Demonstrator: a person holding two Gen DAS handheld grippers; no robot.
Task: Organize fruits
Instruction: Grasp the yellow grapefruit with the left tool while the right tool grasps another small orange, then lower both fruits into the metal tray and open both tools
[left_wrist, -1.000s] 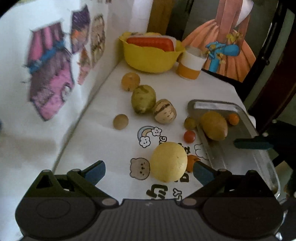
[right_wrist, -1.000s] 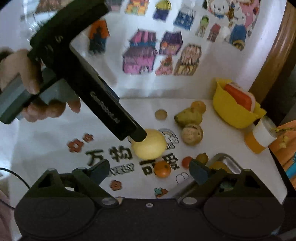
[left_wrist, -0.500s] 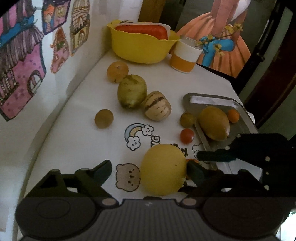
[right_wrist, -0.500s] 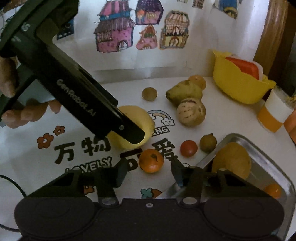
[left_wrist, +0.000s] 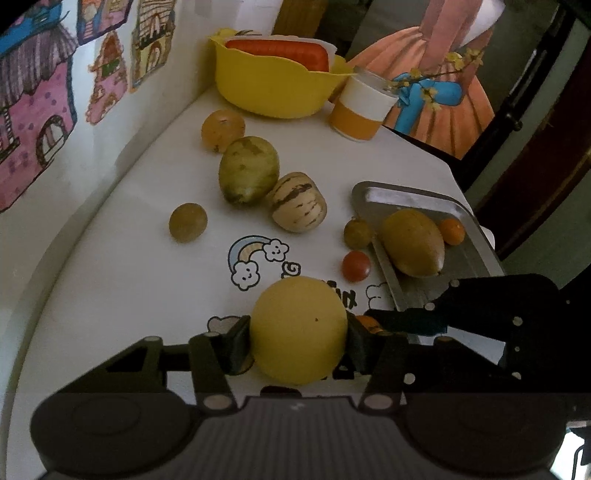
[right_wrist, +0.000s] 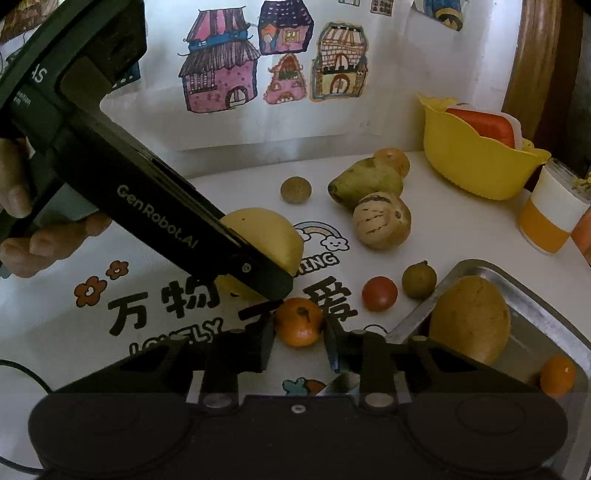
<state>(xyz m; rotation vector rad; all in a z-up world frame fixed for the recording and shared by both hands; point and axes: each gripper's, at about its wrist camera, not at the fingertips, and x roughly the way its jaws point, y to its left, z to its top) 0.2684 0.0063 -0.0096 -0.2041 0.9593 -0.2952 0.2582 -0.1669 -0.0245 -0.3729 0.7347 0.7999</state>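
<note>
We had left gripper clamped on yellow melon; right gripper closed against small orange, beside metal tray.

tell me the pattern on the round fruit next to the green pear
Cream with dark purple-brown streaks, the striped fruit shows best in the left wrist view.

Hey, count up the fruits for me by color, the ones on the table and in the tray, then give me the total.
Yellow, large round: 1
Orange, small: 3
Red, small: 1
Olive-brown, small round: 2
Green, pear-shaped: 1
Cream with dark stripes: 1
Yellow-brown oval in the tray: 1
Total: 10
</note>
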